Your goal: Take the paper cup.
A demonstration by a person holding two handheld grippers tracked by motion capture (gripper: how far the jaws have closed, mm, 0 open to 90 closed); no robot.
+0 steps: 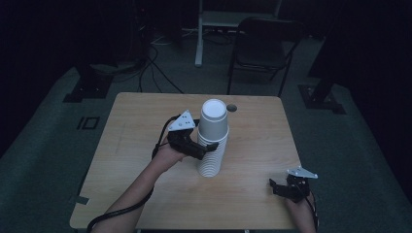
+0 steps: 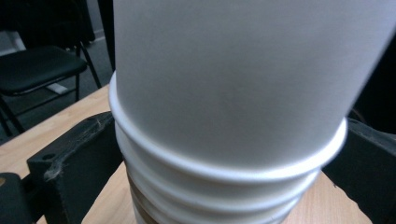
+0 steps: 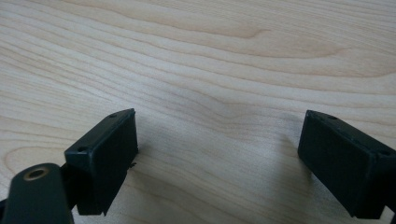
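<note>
Right gripper (image 1: 282,188): held low at the near right corner of the table (image 1: 252,145); jaws are spread wide with only bare wood grain seen between them in the right gripper view.
Left gripper (image 1: 204,150): held by the left hand (image 1: 170,154) near the table's middle; jaws are set on either side of the cup stack, touching it just below the top cup's rim. The grip is read as closed on the stack.
Cup stack (image 1: 212,141): white paper cups (image 2: 224,93), nested upside down, standing on the table just beyond centre.
Obstruction: the stack blocks most of the left gripper view.
Hole (image 1: 231,108): small dark round opening in the tabletop, behind the stack.
Far floor: a black folding chair (image 1: 262,48), a grey post (image 1: 199,34) and loose cables (image 1: 155,63) are noted in the dim background.
</note>
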